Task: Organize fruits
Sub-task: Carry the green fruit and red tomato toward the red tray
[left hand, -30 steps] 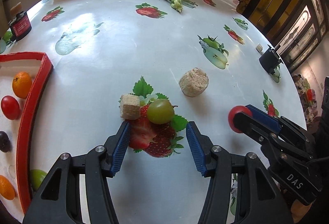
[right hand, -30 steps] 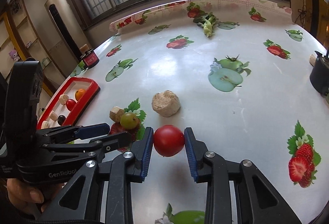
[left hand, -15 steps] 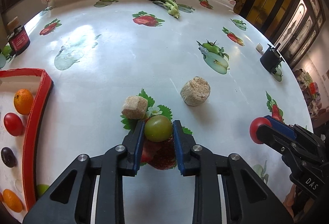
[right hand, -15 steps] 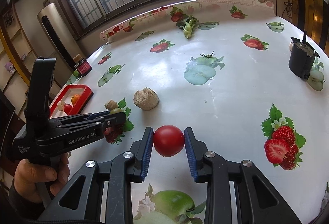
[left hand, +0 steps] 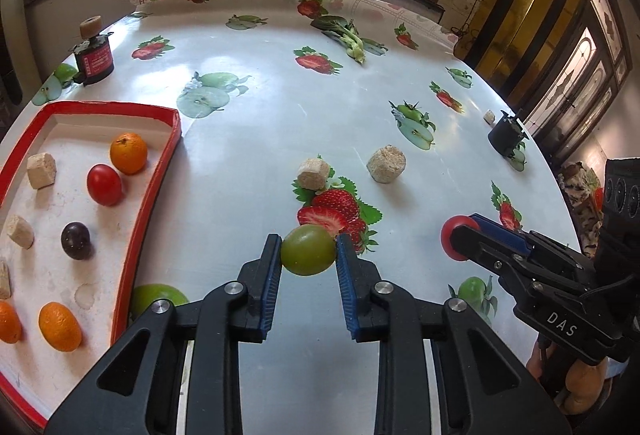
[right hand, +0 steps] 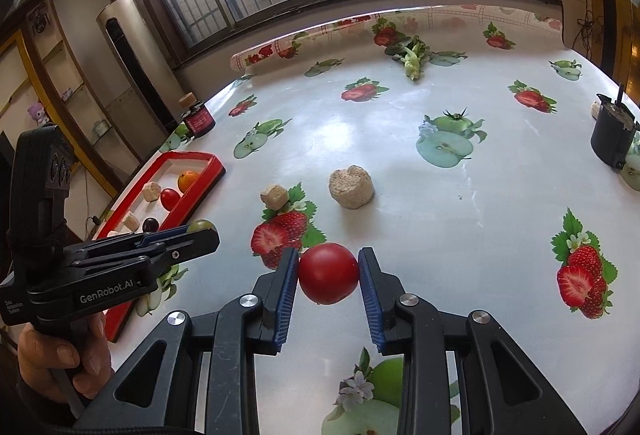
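My left gripper [left hand: 308, 253] is shut on a green fruit [left hand: 307, 250] and holds it above the table, right of the red tray [left hand: 154, 191]. My right gripper [right hand: 328, 273] is shut on a red tomato [right hand: 328, 273], also lifted; it shows in the left wrist view [left hand: 454, 237] at the right. The tray holds two oranges at its near end, another orange [left hand: 129, 153], a red tomato [left hand: 104, 184], a dark plum [left hand: 76, 240] and several beige chunks. In the right wrist view the left gripper [right hand: 200, 231] is at the left, near the tray [right hand: 200, 187].
Two beige chunks [left hand: 314, 174] [left hand: 386, 165] lie on the fruit-print tablecloth mid-table. A red-labelled jar [left hand: 94, 61] stands at the far left, a black cup [left hand: 506, 135] at the right, a leafy vegetable [left hand: 352, 39] at the back.
My left gripper closed on the green fruit, lifted it and drew back towards the tray. My right gripper kept hold of the red tomato and rose with it.
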`<state>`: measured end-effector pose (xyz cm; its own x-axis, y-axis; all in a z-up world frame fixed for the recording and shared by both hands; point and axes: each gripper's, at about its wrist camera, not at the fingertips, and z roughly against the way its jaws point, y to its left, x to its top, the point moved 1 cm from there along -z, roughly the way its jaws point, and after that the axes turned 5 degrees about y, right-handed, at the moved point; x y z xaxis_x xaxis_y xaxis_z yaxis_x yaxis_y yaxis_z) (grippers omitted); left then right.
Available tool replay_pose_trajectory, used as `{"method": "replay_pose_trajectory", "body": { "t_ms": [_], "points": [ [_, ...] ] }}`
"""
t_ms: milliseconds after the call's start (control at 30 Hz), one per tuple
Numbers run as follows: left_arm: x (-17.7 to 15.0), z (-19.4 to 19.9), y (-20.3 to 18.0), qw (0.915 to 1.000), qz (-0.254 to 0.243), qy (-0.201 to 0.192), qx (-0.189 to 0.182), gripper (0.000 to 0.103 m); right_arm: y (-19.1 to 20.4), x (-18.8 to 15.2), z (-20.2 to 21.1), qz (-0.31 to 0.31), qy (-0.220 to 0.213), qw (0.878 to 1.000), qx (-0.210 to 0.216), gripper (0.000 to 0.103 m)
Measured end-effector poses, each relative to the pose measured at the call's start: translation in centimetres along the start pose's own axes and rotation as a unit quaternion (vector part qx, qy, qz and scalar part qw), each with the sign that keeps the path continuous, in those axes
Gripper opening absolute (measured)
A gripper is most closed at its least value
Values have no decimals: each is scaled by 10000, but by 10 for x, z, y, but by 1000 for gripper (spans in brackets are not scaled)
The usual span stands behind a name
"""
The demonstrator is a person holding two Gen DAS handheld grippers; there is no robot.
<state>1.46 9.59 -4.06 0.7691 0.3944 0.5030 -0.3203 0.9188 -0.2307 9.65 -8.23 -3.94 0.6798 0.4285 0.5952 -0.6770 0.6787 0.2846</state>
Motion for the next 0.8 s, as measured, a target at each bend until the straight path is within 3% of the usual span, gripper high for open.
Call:
{"method": "replay_pose_trajectory", "body": {
  "t_ms": [367,800],
  "points": [
    [-19,35,28,9990,278,-271,217,24,42,-6,4,372,8,9992,139,32],
    [-41,68,57,9944,504,-510,770,24,77,-15,1,698,84,9971,286,32]
  ]
}}
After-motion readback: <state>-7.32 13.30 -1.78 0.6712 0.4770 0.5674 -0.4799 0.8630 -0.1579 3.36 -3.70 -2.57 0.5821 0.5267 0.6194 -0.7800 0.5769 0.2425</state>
